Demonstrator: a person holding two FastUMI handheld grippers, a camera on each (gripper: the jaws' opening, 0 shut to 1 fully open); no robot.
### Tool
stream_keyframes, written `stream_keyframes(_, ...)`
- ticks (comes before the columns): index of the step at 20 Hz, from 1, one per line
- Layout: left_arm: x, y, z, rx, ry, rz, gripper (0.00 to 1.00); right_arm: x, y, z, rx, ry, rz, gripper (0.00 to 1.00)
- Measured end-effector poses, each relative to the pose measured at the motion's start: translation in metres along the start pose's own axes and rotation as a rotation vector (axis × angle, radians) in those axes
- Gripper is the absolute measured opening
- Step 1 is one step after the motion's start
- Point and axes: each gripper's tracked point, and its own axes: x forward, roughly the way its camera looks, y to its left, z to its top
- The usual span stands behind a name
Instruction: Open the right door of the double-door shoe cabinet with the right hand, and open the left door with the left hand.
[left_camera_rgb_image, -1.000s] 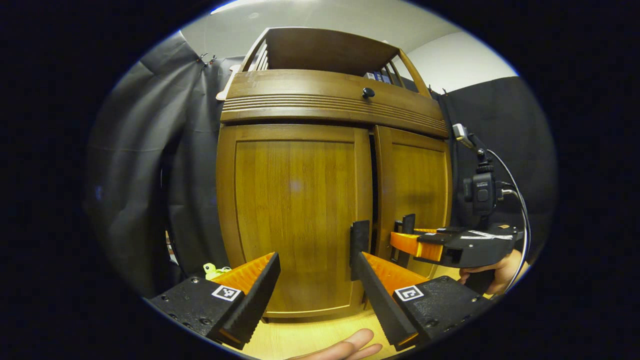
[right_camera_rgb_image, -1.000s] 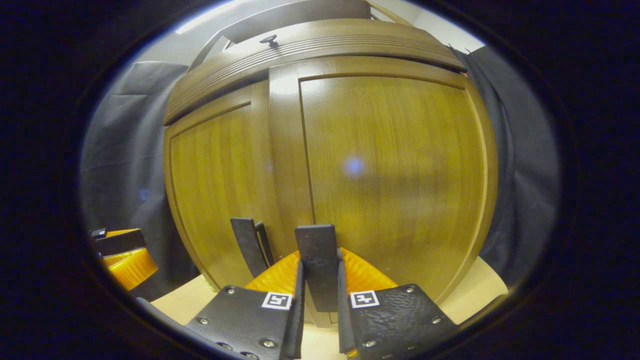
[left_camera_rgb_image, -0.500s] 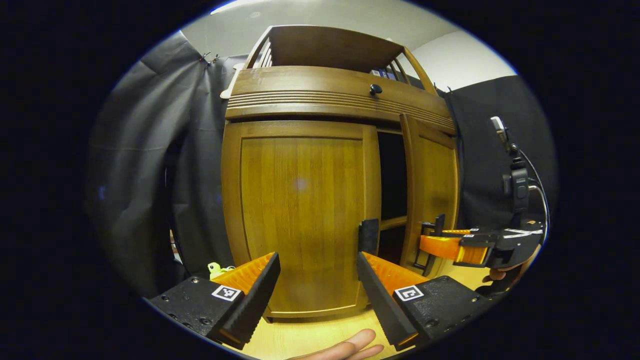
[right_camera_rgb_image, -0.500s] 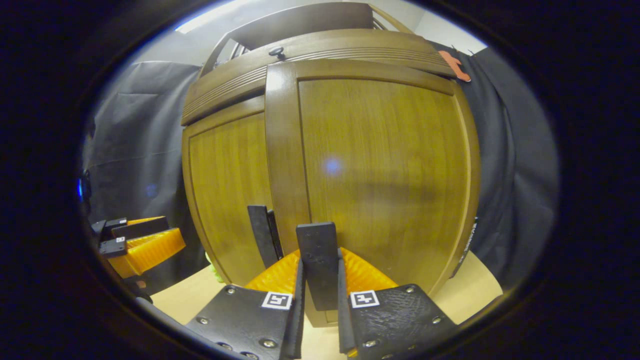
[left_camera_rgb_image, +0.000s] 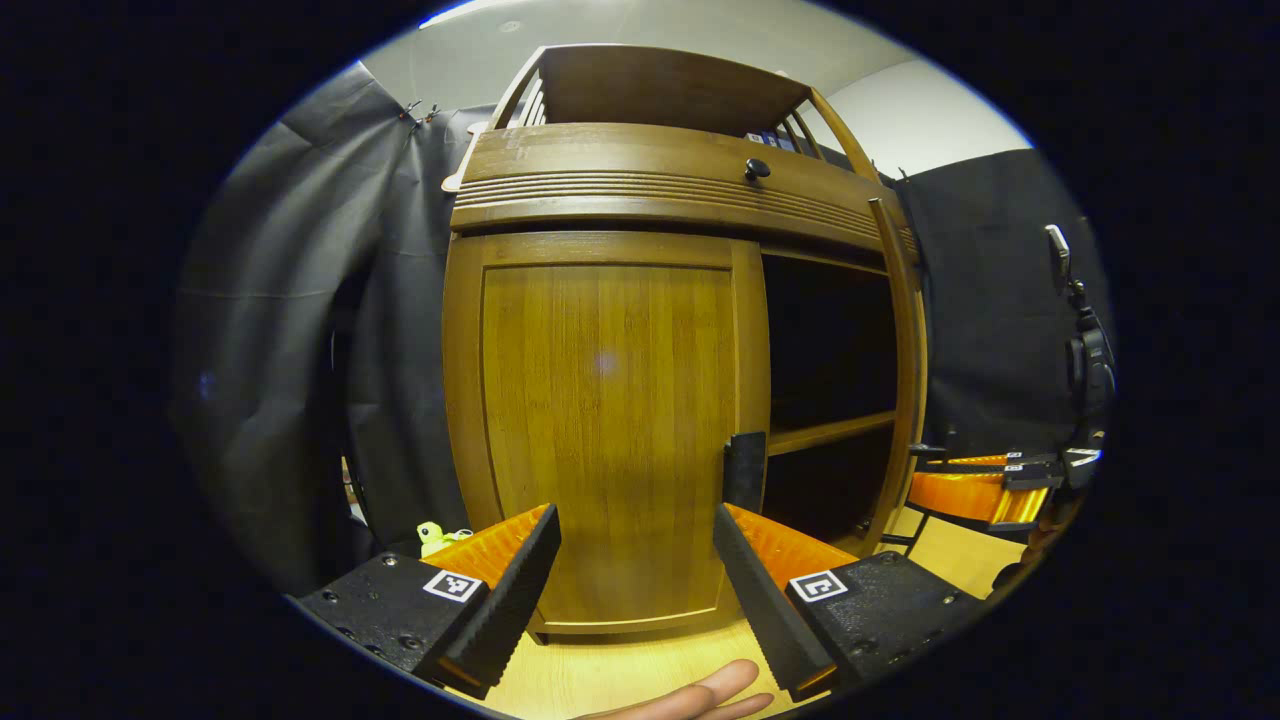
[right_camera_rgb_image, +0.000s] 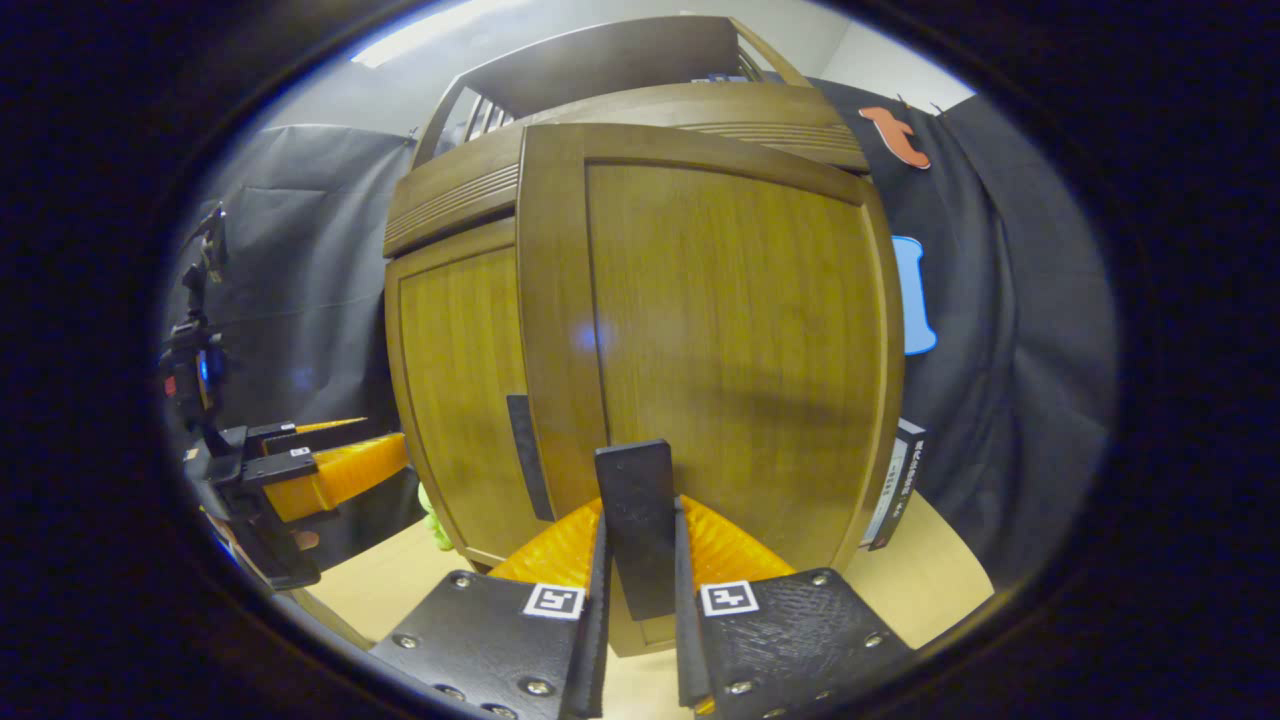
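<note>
Swinging right door (right_camera_rgb_image: 720, 330): keep right gripper (right_camera_rgb_image: 638, 600) pinching handle (right_camera_rgb_image: 636, 520), follow hinge arc; left gripper (left_camera_rgb_image: 630, 590) spread, near left handle (left_camera_rgb_image: 744, 470).

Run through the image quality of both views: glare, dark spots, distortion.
Left gripper view: fisheye bows the cabinet's top rail; a faint glare spot sits on the left door; the opened right compartment is too dark to read. Right gripper view: the right door bulges strongly, carries a small bluish glare spot, and a soft shadow band crosses its lower half.
</note>
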Motion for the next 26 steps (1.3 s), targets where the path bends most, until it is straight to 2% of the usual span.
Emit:
stream_keyframes(2, 0.0, 0.001, -0.001, 0.001, 0.002, 0.003, 0.96, -0.012, -0.007, -0.001, 0.001, -0.002, -0.006, 0.28)
stream_keyframes(3, 0.001, 0.0, -0.001, 0.001, 0.003, 0.002, 0.92, -0.018, -0.01, 0.0, 0.0, -0.003, -0.011, 0.28)
stream_keyframes(4, 0.001, 0.0, -0.001, 0.0, 0.003, 0.002, 0.96, -0.025, -0.014, -0.002, 0.002, -0.006, -0.016, 0.28)
stream_keyframes(5, 0.001, -0.001, -0.001, -0.003, 0.001, -0.002, 0.92, -0.031, -0.017, -0.003, 0.004, -0.007, -0.019, 0.28)
stream_keyframes(6, 0.001, -0.003, 0.0, -0.008, 0.0, -0.009, 0.96, -0.037, -0.021, -0.004, 0.007, -0.01, -0.02, 0.28)
stream_keyframes(7, 0.0, -0.006, -0.001, -0.01, 0.001, -0.016, 0.92, -0.039, -0.023, -0.003, 0.01, -0.012, -0.023, 0.28)
stream_keyframes(9, -0.001, -0.008, 0.0, -0.01, -0.002, -0.023, 0.92, -0.046, -0.029, -0.003, 0.016, -0.017, -0.034, 0.28)
stream_keyframes(10, -0.002, -0.009, 0.001, -0.009, -0.004, -0.027, 0.96, -0.05, -0.03, -0.004, 0.015, -0.018, -0.041, 0.29)
stream_keyframes(11, -0.002, -0.01, 0.001, -0.008, -0.005, -0.027, 0.92, -0.053, -0.033, -0.004, 0.007, -0.018, -0.048, 0.29)
stream_keyframes(16, -0.004, -0.009, 0.005, -0.021, -0.021, -0.015, 0.92, -0.061, -0.045, -0.005, 0.002, -0.032, -0.075, 0.29)
stream_keyframes(17, -0.005, -0.01, 0.004, -0.019, -0.021, -0.018, 0.96, -0.064, -0.048, -0.004, 0.003, -0.041, -0.076, 0.29)
stream_keyframes(19, -0.005, -0.011, 0.004, -0.016, -0.02, -0.021, 0.92, -0.069, -0.054, -0.003, 0.016, -0.053, -0.081, 0.27)
stream_keyframes(25, -0.004, -0.014, 0.004, -0.006, -0.023, -0.032, 0.92, -0.081, -0.068, -0.002, 0.0, -0.093, -0.124, 0.27)
stream_keyframes(26, -0.004, -0.014, 0.005, -0.007, -0.023, -0.033, 0.96, -0.083, -0.071, -0.001, -0.012, -0.102, -0.137, 0.27)
